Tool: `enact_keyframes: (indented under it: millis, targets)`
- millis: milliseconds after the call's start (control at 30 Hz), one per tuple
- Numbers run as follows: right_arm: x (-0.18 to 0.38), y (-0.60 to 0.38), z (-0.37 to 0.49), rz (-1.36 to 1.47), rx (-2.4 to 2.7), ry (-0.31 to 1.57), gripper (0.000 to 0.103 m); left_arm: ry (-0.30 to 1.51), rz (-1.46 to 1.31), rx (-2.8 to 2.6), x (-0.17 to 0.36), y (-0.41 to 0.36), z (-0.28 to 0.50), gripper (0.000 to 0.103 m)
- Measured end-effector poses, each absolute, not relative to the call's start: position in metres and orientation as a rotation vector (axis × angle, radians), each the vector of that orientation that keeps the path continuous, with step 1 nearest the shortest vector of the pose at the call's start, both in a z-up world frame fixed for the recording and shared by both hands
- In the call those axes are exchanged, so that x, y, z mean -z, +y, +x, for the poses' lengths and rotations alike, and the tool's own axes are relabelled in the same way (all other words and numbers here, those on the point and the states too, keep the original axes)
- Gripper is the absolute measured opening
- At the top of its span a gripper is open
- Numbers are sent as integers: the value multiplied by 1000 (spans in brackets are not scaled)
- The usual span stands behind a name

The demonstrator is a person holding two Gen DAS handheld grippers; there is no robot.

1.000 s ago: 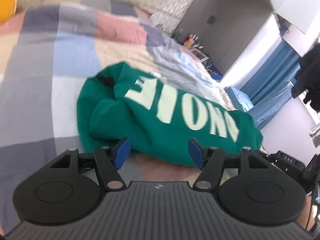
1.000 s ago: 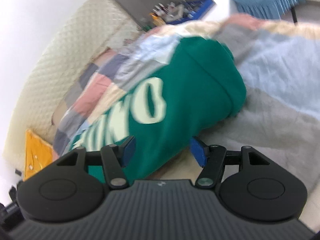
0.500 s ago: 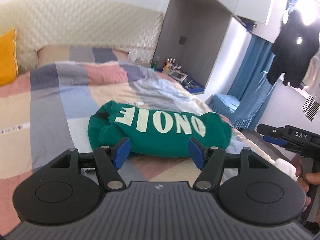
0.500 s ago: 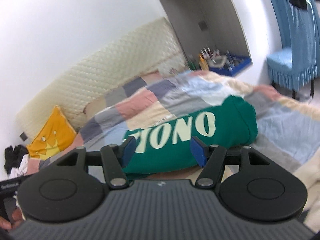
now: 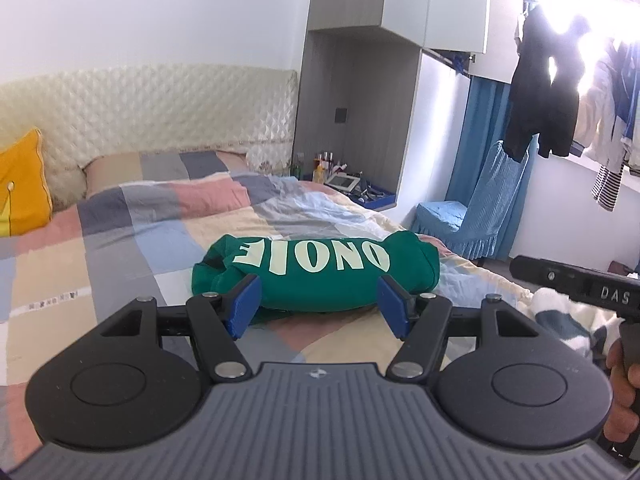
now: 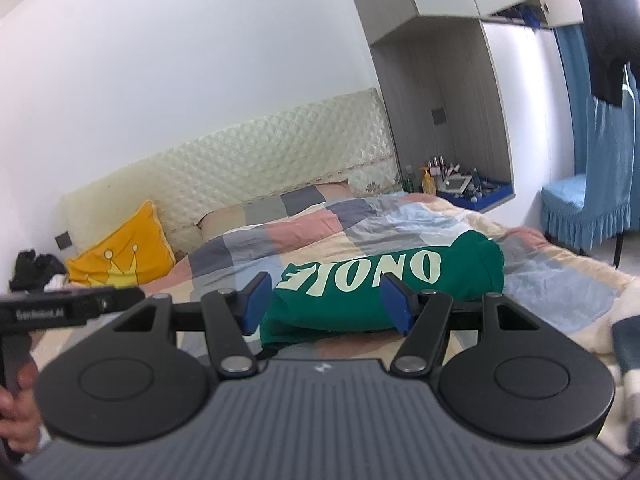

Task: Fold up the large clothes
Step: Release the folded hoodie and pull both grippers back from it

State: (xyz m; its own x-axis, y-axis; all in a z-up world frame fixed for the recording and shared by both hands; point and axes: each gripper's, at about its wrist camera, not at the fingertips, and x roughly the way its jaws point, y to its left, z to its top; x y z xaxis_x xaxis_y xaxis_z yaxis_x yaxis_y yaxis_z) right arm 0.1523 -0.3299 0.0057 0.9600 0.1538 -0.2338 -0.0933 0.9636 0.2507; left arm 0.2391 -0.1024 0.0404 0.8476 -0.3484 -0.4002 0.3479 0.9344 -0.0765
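A green sweatshirt (image 5: 316, 276) with pale letters lies folded into a thick bundle on the patchwork bed cover (image 5: 132, 236). In the right wrist view the same green sweatshirt (image 6: 384, 284) lies lengthwise ahead. My left gripper (image 5: 320, 306) hangs back from the bundle, its blue pads apart with only air between them. My right gripper (image 6: 326, 304) is likewise open and clear of the cloth. Each gripper's handle shows at the edge of the other's view, held by a hand (image 5: 624, 392).
A yellow cushion (image 6: 120, 252) leans on the quilted headboard (image 6: 240, 176). A bedside niche with bottles (image 6: 440, 180) and a blue-covered chair (image 5: 468, 216) stand right of the bed. Dark clothes (image 5: 540, 88) hang by the window.
Both grippers have pulled back and risen away from the sweatshirt and rolled level. The bundle, close under the pads before, now lies farther off on the bed.
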Motion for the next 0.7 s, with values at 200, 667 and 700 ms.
enact_keyframes:
  millis: [200,667,700]
  targets:
    - [8,-322,129,233,-129,244,64,399,-3,378,-32,-98,207,69]
    - [38,-294,118,169,-93,243,64,363,28,322,-6,-84,166,69]
    - [41,-293,118,172,-88,250,64,366,23,324,-3,-82,165,69]
